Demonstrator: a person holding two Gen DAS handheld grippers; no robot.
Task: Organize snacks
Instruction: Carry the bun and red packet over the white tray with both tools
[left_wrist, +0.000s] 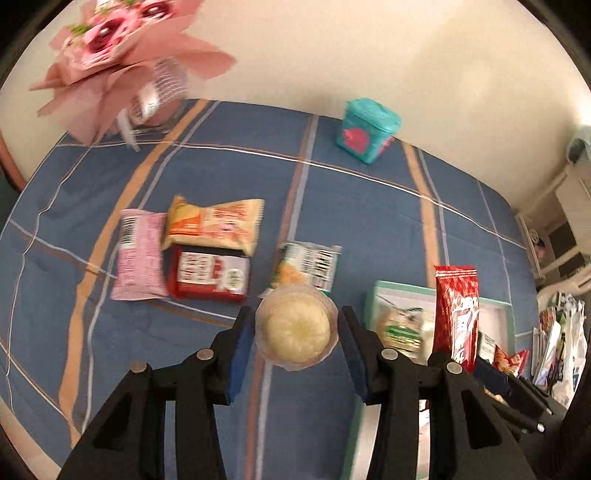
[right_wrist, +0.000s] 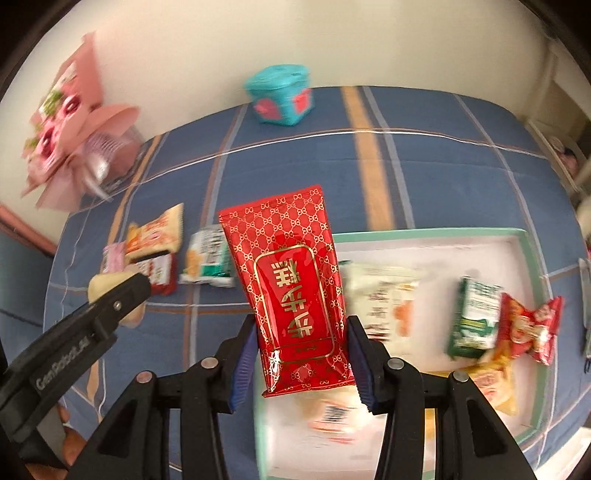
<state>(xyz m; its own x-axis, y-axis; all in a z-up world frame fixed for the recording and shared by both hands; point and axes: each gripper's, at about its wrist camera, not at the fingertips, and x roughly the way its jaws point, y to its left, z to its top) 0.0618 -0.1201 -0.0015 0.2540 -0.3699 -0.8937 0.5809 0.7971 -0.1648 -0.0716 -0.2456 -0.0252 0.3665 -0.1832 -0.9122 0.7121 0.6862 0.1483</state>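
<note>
My left gripper (left_wrist: 297, 321) is shut on a round pale pastry (left_wrist: 297, 332) in a clear wrapper, held above the blue plaid tablecloth (left_wrist: 369, 206). My right gripper (right_wrist: 303, 325) is shut on a red packet (right_wrist: 291, 291) with gold patterning, upright over the left part of a white tray with a mint rim (right_wrist: 528, 266). The left wrist view shows the red packet (left_wrist: 456, 314) and the tray (left_wrist: 402, 286) to the right. In the right wrist view, the left gripper (right_wrist: 122, 299) and its pastry (right_wrist: 107, 284) are at the left.
On the cloth lie a pink packet (left_wrist: 140, 258), an orange-cream packet (left_wrist: 218, 225), a red packet (left_wrist: 210, 273) and a green-white packet (left_wrist: 308, 266). The tray holds several snacks, among them a green packet (right_wrist: 476, 317). A teal box (left_wrist: 367, 129) and pink bouquet (left_wrist: 122, 48) stand near the wall.
</note>
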